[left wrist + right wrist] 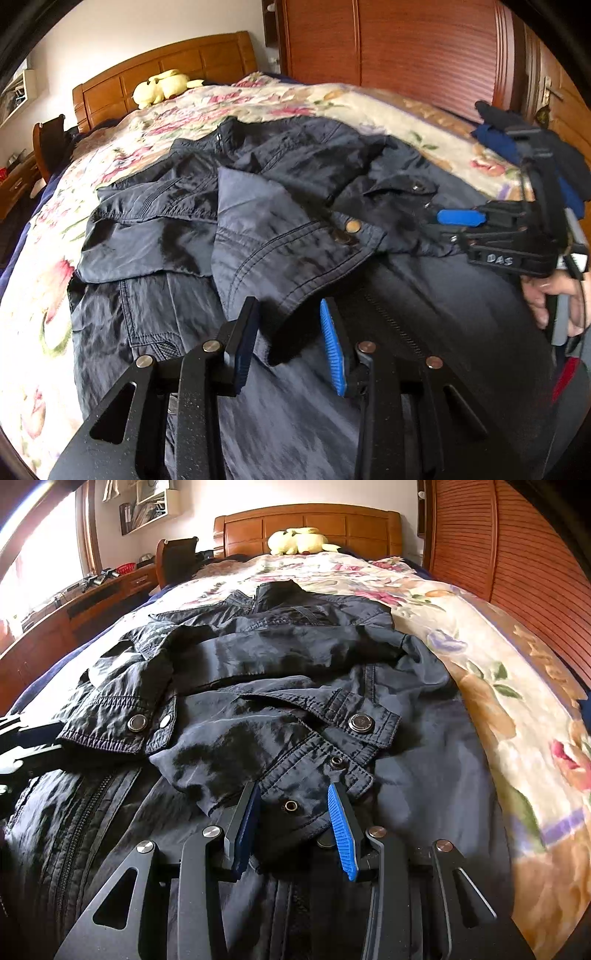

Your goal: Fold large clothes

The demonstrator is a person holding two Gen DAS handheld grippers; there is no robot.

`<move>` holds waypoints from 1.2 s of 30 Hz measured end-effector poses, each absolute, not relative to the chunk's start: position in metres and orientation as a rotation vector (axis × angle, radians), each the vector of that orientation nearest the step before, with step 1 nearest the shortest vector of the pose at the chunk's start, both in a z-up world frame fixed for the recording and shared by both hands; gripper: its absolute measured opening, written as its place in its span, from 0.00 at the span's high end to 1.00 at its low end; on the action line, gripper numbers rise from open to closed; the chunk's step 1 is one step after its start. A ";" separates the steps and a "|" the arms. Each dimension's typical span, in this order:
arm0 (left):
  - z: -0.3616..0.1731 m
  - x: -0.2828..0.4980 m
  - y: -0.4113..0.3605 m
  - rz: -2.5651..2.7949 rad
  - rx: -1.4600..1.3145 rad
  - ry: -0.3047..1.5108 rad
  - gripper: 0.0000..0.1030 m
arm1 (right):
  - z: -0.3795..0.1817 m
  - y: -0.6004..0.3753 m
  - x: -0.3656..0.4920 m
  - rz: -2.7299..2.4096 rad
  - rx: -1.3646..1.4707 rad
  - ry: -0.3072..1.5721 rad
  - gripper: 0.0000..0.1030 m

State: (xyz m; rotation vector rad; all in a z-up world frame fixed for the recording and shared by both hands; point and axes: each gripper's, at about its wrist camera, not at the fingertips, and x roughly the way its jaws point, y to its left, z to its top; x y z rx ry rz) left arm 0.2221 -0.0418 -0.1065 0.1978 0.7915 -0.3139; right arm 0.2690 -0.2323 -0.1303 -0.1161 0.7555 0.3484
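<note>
A large dark navy jacket (280, 206) lies on the flowered bedspread (110, 155), both sleeves folded in across its body. My left gripper (290, 314) is open, its fingers to either side of a sleeve cuff edge just above the zipped front. My right gripper (295, 797) is open, with the snap-buttoned sleeve cuff (310, 775) lying between its fingers. The right gripper also shows in the left wrist view (458, 221), low over the jacket's right side. The jacket fills the right wrist view (266, 672).
A yellow plush toy (295, 541) rests against the wooden headboard (306, 520). A wooden wardrobe (406, 48) stands along the bed's right side. A desk (85, 598) and chair (177, 559) stand left of the bed. Dark blue clothes (517, 129) lie at the right.
</note>
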 end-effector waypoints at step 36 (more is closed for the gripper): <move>-0.091 0.220 0.087 -0.087 0.016 0.817 0.72 | -0.133 -0.237 0.273 0.382 -0.057 0.764 0.61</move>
